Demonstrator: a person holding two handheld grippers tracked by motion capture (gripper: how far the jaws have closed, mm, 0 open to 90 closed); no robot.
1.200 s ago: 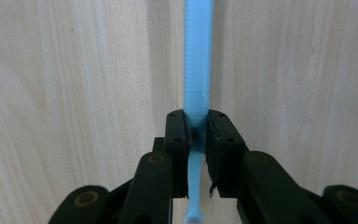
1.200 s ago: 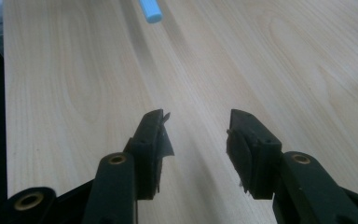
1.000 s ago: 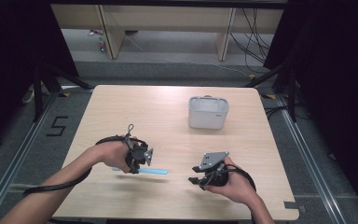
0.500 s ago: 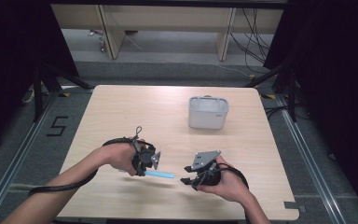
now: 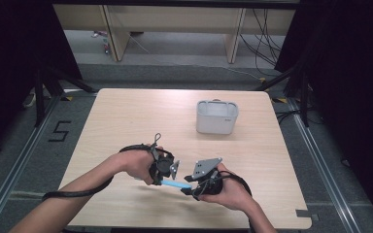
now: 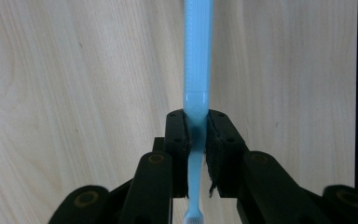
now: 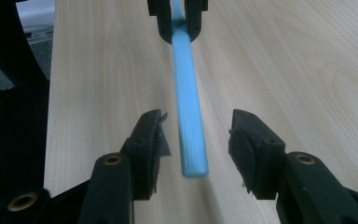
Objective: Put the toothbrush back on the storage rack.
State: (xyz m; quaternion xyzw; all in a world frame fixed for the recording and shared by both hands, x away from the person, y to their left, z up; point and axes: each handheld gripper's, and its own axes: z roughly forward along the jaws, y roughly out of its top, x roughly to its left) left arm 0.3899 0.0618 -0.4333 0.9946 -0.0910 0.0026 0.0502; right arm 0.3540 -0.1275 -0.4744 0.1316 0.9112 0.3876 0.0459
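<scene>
Now | L tool (image 6: 196,140) clamped on blue toothbrush (image 6: 197,56) | R tool (image 7: 196,140) apart, handle end between, untouched

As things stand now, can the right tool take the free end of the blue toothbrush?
Probably yes. The right tool is open, and the blue toothbrush handle end already lies between its jaws, touching neither pad. The left tool clamps the far end; nothing blocks.

A pale wooden table (image 5: 126,116) stands on a grey floor (image 5: 29,145) between black curtains (image 5: 9,48), with wooden shelving (image 5: 175,19) behind.
</scene>
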